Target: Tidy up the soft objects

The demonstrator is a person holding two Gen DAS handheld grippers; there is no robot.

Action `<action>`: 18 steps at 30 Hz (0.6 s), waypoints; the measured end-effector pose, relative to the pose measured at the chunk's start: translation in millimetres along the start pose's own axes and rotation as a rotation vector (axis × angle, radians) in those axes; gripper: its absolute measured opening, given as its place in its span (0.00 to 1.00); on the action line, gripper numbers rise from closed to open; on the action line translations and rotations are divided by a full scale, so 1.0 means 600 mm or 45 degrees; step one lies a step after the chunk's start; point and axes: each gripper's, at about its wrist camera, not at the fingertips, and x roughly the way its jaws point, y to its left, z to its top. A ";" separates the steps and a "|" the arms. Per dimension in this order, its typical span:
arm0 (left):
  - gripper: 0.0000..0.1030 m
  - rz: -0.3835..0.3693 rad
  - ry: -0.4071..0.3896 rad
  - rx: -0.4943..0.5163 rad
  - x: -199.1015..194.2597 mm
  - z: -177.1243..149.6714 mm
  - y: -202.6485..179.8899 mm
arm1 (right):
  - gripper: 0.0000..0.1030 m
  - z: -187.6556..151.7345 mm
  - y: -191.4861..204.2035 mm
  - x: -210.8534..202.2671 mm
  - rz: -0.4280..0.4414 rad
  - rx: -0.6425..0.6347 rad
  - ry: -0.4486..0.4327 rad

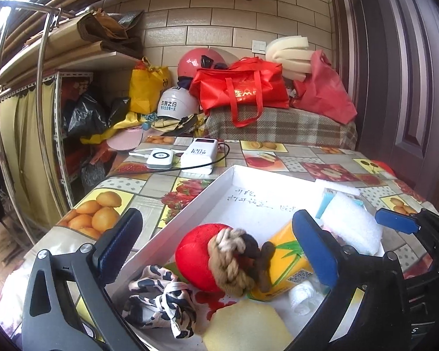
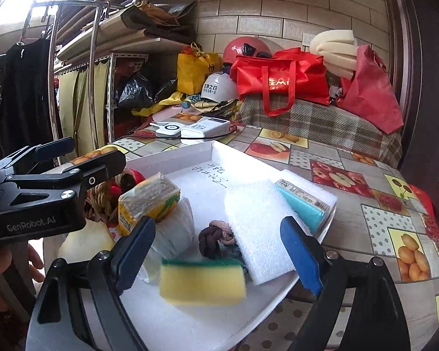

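Note:
A white tray (image 1: 190,204) on the fruit-print table holds soft things: a red ball (image 1: 194,259), a knotted rope toy (image 1: 231,259), a yellow tissue pack (image 1: 286,266), a cow-print cloth (image 1: 161,301), a pale sponge (image 1: 245,326) and white foam (image 1: 351,225). My left gripper (image 1: 219,248) is open above the ball and rope. My right gripper (image 2: 219,251) is open; a yellow-green sponge (image 2: 202,280), blurred, sits between its fingers without touching them, over the tray (image 2: 172,158). Near it lie a small knotted rope (image 2: 216,238), white foam (image 2: 257,228) and the tissue pack (image 2: 147,201).
A teal packet (image 2: 303,204) lies at the tray's right edge. Two white power banks (image 1: 178,156) with a black cable sit at the table's far side. Red bags (image 1: 243,87), helmets (image 1: 175,103) and a plaid-covered heap stand behind. A metal rack (image 1: 41,87) stands to the left.

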 end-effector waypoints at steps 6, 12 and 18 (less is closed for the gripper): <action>1.00 0.000 -0.020 -0.031 -0.006 0.000 0.007 | 0.85 0.002 -0.008 -0.002 -0.003 0.024 -0.023; 1.00 -0.007 -0.068 0.025 -0.023 -0.002 -0.012 | 0.85 -0.002 -0.015 -0.026 -0.030 0.060 -0.118; 1.00 -0.014 -0.024 0.076 -0.039 -0.014 -0.044 | 0.85 -0.013 -0.029 -0.060 -0.058 0.131 -0.205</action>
